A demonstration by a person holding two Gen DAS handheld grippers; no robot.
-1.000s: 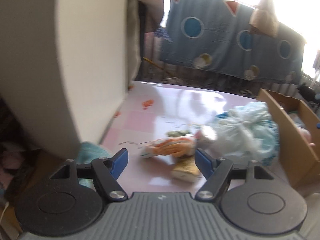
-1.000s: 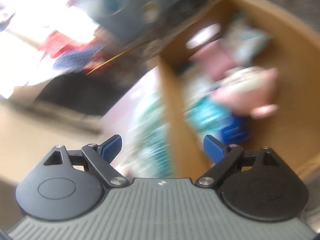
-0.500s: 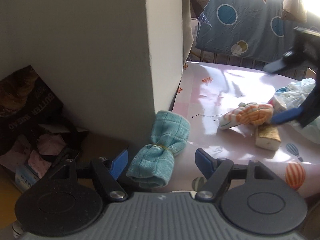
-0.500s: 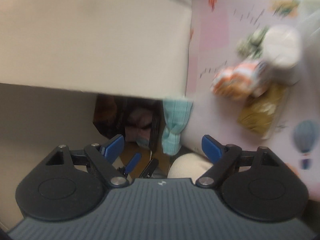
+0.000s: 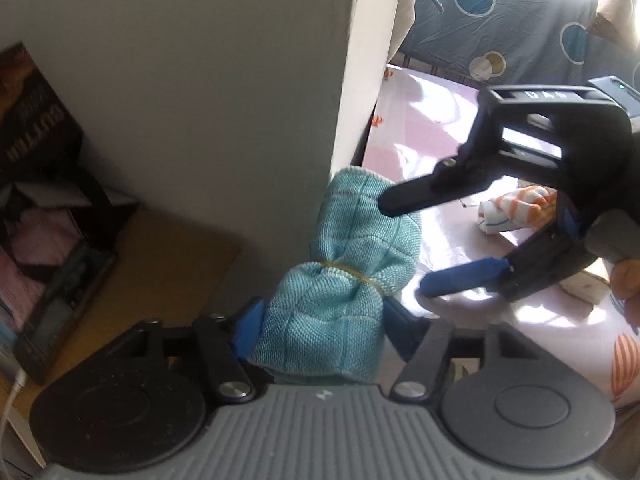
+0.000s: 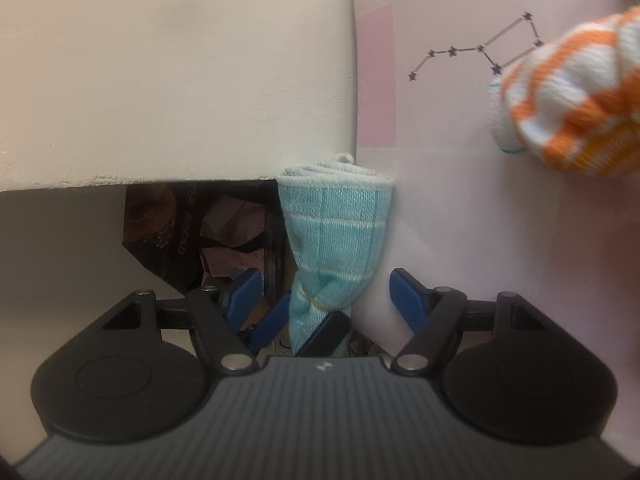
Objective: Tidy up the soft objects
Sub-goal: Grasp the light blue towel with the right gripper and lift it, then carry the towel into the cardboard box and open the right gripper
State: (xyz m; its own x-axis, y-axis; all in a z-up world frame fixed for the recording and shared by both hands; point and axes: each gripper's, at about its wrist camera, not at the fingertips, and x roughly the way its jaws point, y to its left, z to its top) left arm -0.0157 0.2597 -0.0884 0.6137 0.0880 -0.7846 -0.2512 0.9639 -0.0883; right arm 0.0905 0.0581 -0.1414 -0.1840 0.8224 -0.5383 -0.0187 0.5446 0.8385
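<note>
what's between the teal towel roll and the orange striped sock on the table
Bare pink tablecloth with a printed star constellation, seen in the right wrist view between the teal towel roll and the orange striped sock. The left wrist view shows the open right gripper hanging over that stretch.

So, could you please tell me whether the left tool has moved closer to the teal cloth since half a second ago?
Yes. The left tool advanced toward the white block; its jaws now flank the teal cloth.

towel's [image 5: 344, 280] lower end hidden — striped sock [image 6: 576, 96] blurred, cropped

A home — patterned tablecloth [image 5: 420, 128], blue sheet [image 5: 520, 32] hung drying.
</note>
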